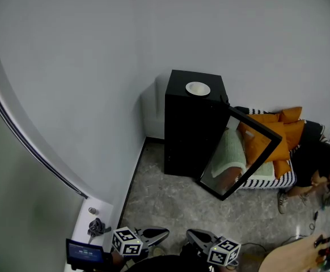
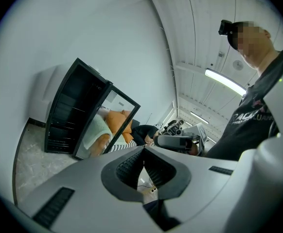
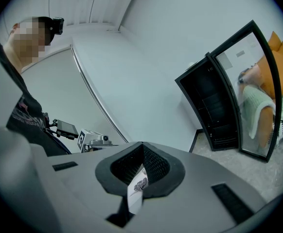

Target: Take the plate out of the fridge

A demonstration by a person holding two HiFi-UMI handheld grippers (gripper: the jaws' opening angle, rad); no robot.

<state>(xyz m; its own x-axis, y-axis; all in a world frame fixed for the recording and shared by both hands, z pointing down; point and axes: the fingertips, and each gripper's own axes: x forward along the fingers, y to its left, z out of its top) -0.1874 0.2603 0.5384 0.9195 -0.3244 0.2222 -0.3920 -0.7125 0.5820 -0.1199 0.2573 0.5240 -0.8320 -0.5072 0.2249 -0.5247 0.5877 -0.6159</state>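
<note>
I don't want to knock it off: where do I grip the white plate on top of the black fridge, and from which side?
Probably the near rim of the white plate, coming from the front. It lies flat on the fridge top, so only its raised rim offers the jaws an edge. Keep left of the open glass door on the right.

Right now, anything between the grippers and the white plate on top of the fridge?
Nothing visible. The plate sits atop the fridge; only bare floor lies between it and the left gripper and right gripper. The open glass door swings off to the fridge's right, beside a straight approach, not across it.
</note>
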